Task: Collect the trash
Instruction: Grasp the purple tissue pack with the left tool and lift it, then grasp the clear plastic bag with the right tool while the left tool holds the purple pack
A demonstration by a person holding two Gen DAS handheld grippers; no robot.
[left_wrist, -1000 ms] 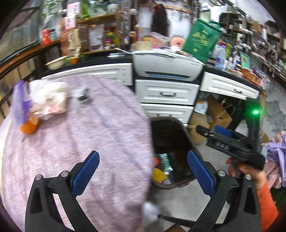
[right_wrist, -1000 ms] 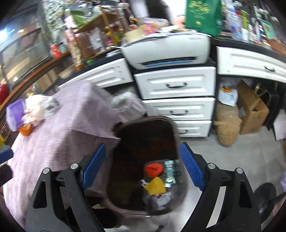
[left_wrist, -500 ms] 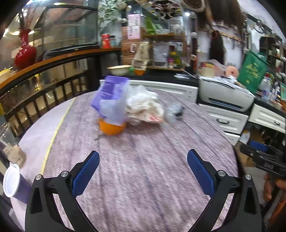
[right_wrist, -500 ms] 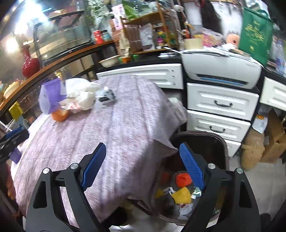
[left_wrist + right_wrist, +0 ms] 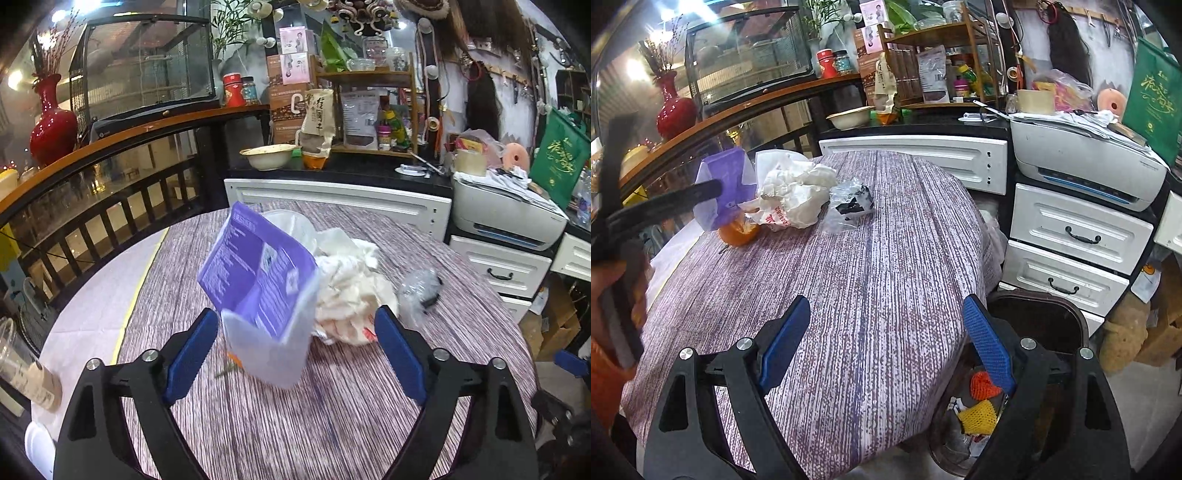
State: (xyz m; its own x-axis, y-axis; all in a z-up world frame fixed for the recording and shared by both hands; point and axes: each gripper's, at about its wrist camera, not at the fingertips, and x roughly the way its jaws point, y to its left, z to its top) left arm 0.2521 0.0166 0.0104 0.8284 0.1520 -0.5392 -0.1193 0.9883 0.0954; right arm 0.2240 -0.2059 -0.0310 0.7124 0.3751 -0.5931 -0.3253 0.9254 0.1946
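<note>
Reaching step: left gripper [image 5: 291, 347] fingers closing around translucent purple-labelled plastic container [image 5: 266, 295], not yet gripping; right gripper [image 5: 886, 339] fingers wide, empty. Next: pinch, carry to brown bin [image 5: 1067, 317].

A cluttered home dining corner: clothed round table [image 5: 332, 424], pantry shelf [image 5: 365, 77], white drawers [image 5: 1078, 229], printer [image 5: 1086, 155].

The left gripper [image 5: 293, 350] hangs over the table [image 5: 332, 424], jaws closing, with a clear tub [image 5: 267, 347] under a purple lid [image 5: 255, 273] between them, pads not touching it. Right of the tub lies crumpled white paper [image 5: 351, 291], and further right a clear wrapper [image 5: 419, 290]. A plastic cup [image 5: 22, 373] stands near left.
</note>
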